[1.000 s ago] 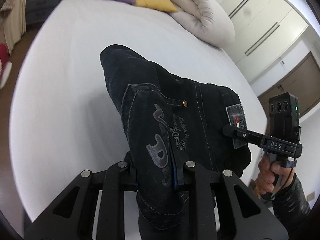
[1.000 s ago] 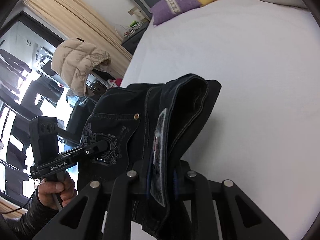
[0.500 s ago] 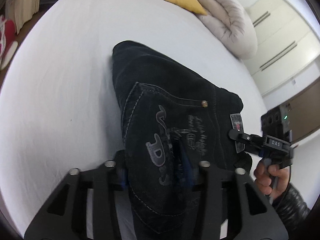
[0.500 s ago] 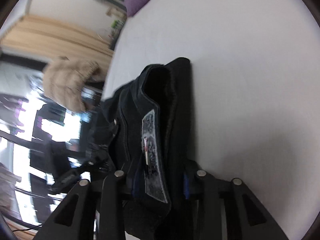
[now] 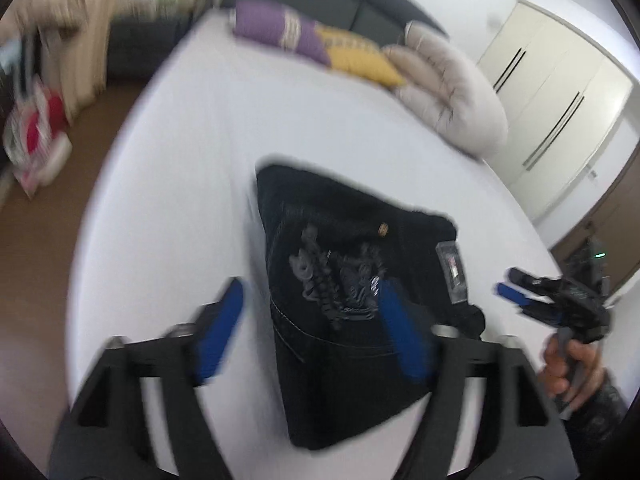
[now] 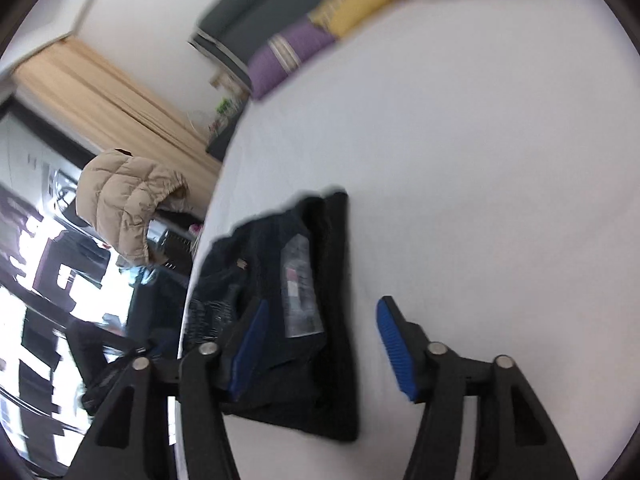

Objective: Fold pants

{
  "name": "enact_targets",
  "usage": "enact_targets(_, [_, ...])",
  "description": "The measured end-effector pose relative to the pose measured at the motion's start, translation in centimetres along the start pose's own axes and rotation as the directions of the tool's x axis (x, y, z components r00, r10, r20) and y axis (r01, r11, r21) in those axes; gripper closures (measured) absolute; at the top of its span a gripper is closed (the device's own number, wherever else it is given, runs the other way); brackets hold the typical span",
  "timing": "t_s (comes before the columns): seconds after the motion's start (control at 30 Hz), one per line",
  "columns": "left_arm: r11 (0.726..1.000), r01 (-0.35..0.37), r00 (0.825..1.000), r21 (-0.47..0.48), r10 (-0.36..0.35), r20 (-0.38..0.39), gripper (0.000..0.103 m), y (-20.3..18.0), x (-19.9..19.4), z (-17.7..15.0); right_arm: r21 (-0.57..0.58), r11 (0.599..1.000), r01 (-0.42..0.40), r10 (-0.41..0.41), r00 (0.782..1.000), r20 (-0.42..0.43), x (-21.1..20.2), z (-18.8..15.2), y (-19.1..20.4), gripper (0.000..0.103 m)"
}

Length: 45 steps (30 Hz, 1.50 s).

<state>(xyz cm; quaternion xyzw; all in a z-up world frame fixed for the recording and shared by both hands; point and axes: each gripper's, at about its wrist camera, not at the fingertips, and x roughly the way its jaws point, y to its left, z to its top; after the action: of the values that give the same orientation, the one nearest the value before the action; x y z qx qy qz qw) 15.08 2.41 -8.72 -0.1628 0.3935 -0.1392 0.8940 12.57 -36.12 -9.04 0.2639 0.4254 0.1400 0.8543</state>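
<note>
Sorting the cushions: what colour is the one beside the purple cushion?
Yellow cushion, clearest in the left wrist view, next to the purple cushion.

White bed [image 5: 192, 152] — pillows [image 5: 280, 32], wardrobe [image 5: 560, 92], curtain [image 6: 104, 92].

Pants [image 5: 352, 320]: black denim w/ pale grey stitching, grey embroidered lettering on pocket, brass rivet, grey waist patch [image 5: 453, 272] w/ small red mark. Left gripper [image 5: 312, 304] & right gripper [image 6: 320, 332]: black frames, blue ribbed pads [image 6: 394, 346]. Bed sheet [image 5: 192, 152]: plain white. Pillows: purple w/ cream patterned band [image 5: 276, 28], yellow [image 5: 360, 60]. Duvet [image 5: 452, 92] beige. Jacket [image 6: 128, 200] tan, quilted. Curtain [image 6: 100, 92] tan. Wardrobe [image 5: 560, 88] cream, dark handles.
</note>
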Motion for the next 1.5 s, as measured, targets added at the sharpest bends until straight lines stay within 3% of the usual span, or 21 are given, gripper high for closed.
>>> enact_targets(0.07, [0.996,-0.058,0.992,0.062,0.05,0.115,0.017,-2.6,-4.2,0.0,-0.078,0.996,0.031,-0.023,0.995,0.096,-3.4,0.0,3.0,0.026])
enact_targets(0.13, [0.981,-0.152,0.966,0.123,0.121,0.228,0.001,-5.4,-8.5,0.2,-0.149,0.986,0.077,-0.045,0.977,0.21,-7.1,-0.2,5.6,0.012])
enact_targets(0.17, [0.973,-0.186,0.95,0.136,0.143,0.279,0.001,-6.5,-10.4,0.3,-0.177,0.979,0.098,-0.048,0.962,0.27,-8.6,-0.1,7.0,0.008])
enact_targets(0.2, [0.965,-0.222,0.924,0.14,0.162,0.345,0.0,-7.8,-12.9,0.3,-0.213,0.968,0.134,-0.05,0.933,0.356,-10.9,-0.5,9.1,0.0])
enact_targets(0.27, [0.949,-0.289,0.882,0.128,0.211,0.422,0.0,-9.7,-16.3,0.4,-0.258,0.949,0.181,-0.042,0.885,0.463,-13.8,-0.7,11.8,0.0])
enact_targets(0.3, [0.934,-0.341,0.847,0.106,0.257,0.465,0.0,-10.8,-18.4,0.5,-0.288,0.934,0.213,-0.033,0.852,0.522,-16.0,-1.2,13.4,0.0])
enact_targets(0.37, [0.916,-0.397,0.801,0.067,0.31,0.513,0.0,-11.6,-21.3,0.6,-0.314,0.909,0.275,-0.028,0.791,0.611,-19.4,-2.2,15.7,0.0])
enact_targets(0.4, [0.898,-0.438,0.763,0.031,0.354,0.541,0.0,-12.3,-22.9,0.3,-0.321,0.896,0.307,-0.026,0.757,0.653,-20.9,-2.6,16.8,0.0])
enact_targets(0.43, [0.889,-0.458,0.739,0.012,0.373,0.561,0.0,-12.7,-24.1,0.2,-0.326,0.886,0.33,-0.019,0.728,0.686,-22.1,-2.9,17.8,0.0])
enact_targets(0.47, [0.888,-0.46,0.734,0.011,0.373,0.568,0.0,-12.9,-25.0,0.2,-0.33,0.878,0.346,-0.007,0.7,0.714,-23.3,-3.1,18.8,0.0])
enact_targets(0.5, [0.896,-0.444,0.746,0.025,0.354,0.565,0.0,-13.4,-26.1,0.3,-0.335,0.871,0.359,0.015,0.664,0.748,-25.3,-3.6,19.7,0.0])
enact_targets(0.6, [0.914,-0.405,0.762,0.032,0.318,0.564,0.0,-13.9,-28.6,0.3,-0.33,0.862,0.385,0.04,0.598,0.801,-29.0,-4.3,22.1,0.0])
enact_targets(0.7, [0.923,-0.384,0.785,0.033,0.308,0.537,0.0,-14.4,-30.1,0.2,-0.337,0.858,0.388,0.059,0.577,0.815,-31.2,-4.8,24.0,0.0])
enact_targets(0.77, [0.923,-0.383,0.812,0.015,0.329,0.483,0.0,-14.1,-30.1,-0.2,-0.329,0.859,0.392,0.047,0.58,0.813,-31.5,-5.2,24.5,0.0])
enact_targets(0.8, [0.925,-0.379,0.826,0.011,0.333,0.456,0.0,-13.9,-29.7,-0.7,-0.32,0.858,0.402,0.02,0.596,0.803,-31.0,-5.3,24.7,0.0])
enact_targets(0.93, [0.925,-0.379,0.882,-0.013,0.366,0.295,0.0,-12.6,-25.9,-3.6,-0.337,0.845,0.416,-0.058,0.696,0.716,-27.4,-6.4,23.9,0.0])
enact_targets(1.0, [0.92,-0.392,0.897,-0.021,0.387,0.213,0.0,-12.0,-23.9,-5.5,-0.339,0.842,0.419,-0.103,0.743,0.661,-25.2,-7.2,23.2,0.0])
enact_targets(1.07, [0.914,-0.406,0.901,-0.023,0.404,0.158,0.0,-11.4,-21.6,-6.8,-0.337,0.845,0.414,-0.136,0.777,0.615,-23.5,-8.1,22.4,0.0])
enact_targets(1.17, [0.896,-0.442,0.892,-0.036,0.444,0.088,0.0,-10.5,-18.2,-8.8,-0.355,0.825,0.44,-0.203,0.817,0.54,-20.6,-9.1,22.2,0.0])
enact_targets(1.33, [0.891,-0.451,0.89,-0.041,0.453,0.053,0.0,-9.7,-15.5,-10.2,-0.367,0.816,0.446,-0.26,0.851,0.457,-17.9,-10.7,21.2,0.0])
enact_targets(1.5, [0.891,-0.453,0.89,-0.041,0.454,0.041,0.0,-8.9,-13.7,-10.2,-0.36,0.816,0.452,-0.296,0.862,0.411,-16.5,-11.6,20.4,0.0])
